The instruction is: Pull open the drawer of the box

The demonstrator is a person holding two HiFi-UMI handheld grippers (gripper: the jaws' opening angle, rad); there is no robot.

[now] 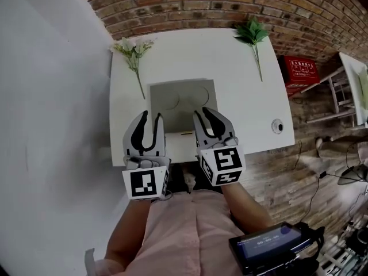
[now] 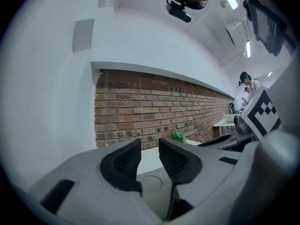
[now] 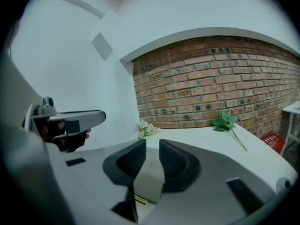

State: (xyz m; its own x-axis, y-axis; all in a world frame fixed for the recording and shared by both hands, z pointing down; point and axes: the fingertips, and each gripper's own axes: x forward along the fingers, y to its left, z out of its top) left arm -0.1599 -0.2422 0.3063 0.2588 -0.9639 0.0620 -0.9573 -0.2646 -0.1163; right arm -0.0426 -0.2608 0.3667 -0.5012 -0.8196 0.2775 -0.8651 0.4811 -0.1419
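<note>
Head view: red crate (image 1: 298, 73) lettering (unreadable).

table (image 1: 241, 96): smooth white top, matt. box (image 1: 181, 96): pale grey, smooth, matt. brick wall (image 1: 230, 4): rough, red-brown. left gripper (image 1: 150, 115), right gripper (image 1: 208, 111): matt grey plastic shells; pads (image 2: 126, 161) black, ribbed. shirt (image 1: 184, 229): pink cloth.

flat grey square box's (image 1: 183, 96) front hidden behind left claw (image 1: 152, 115) and right claw (image 1: 204, 112), red plastic crate (image 1: 300, 71) half behind white counter (image 1: 241, 108), dark handheld screen's (image 1: 269, 247) print too small
</note>
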